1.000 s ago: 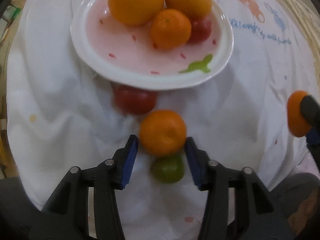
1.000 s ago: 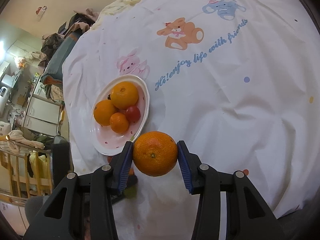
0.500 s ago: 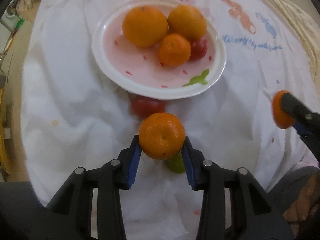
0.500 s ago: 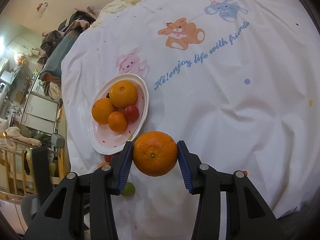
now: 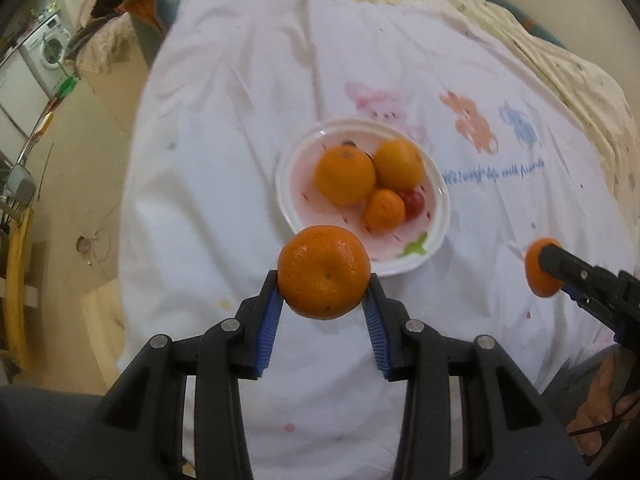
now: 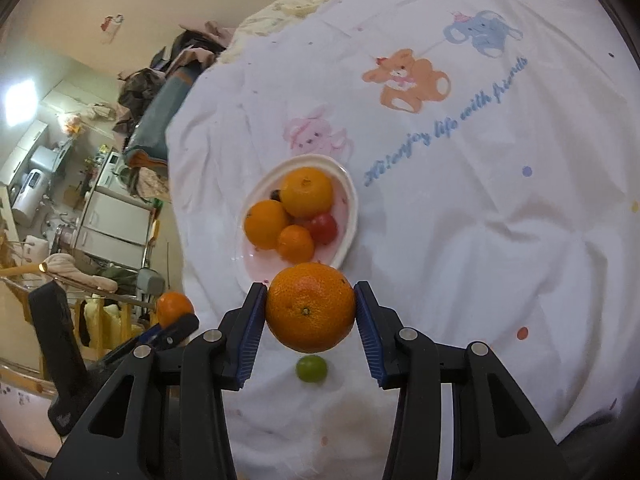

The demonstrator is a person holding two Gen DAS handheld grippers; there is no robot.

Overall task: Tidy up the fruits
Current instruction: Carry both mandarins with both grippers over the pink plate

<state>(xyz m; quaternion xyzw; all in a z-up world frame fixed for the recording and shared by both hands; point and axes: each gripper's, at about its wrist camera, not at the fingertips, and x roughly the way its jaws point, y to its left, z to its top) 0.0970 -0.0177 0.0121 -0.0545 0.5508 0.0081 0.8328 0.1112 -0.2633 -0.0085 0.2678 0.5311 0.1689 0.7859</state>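
Note:
My left gripper (image 5: pixel 324 300) is shut on a mandarin (image 5: pixel 324 272) and holds it high above the cloth, in front of the plate. The white and pink plate (image 5: pixel 434 236) holds two oranges (image 5: pixel 345 176), a small mandarin (image 5: pixel 385 209) and a red tomato (image 5: pixel 414 201). My right gripper (image 6: pixel 310 312) is shut on an orange (image 6: pixel 310 306) above the cloth, near the plate's (image 6: pixel 350 236) near edge. A small green fruit (image 6: pixel 311 368) lies on the cloth below it. The right gripper with its orange shows in the left wrist view (image 5: pixel 540 268). The left gripper's mandarin shows in the right wrist view (image 6: pixel 174 308).
The white cartoon-print cloth (image 6: pixel 480 220) covers the surface, wrinkled at the right. Its left edge drops to the floor (image 5: pixel 92 208). Household clutter and appliances (image 6: pixel 112 216) stand beyond the left edge. A person's hand (image 5: pixel 600 412) shows at the lower right.
My left gripper closed on the mandarin and lifted it well up off the cloth; the plate now looks farther away. The right gripper kept its orange and barely moved.

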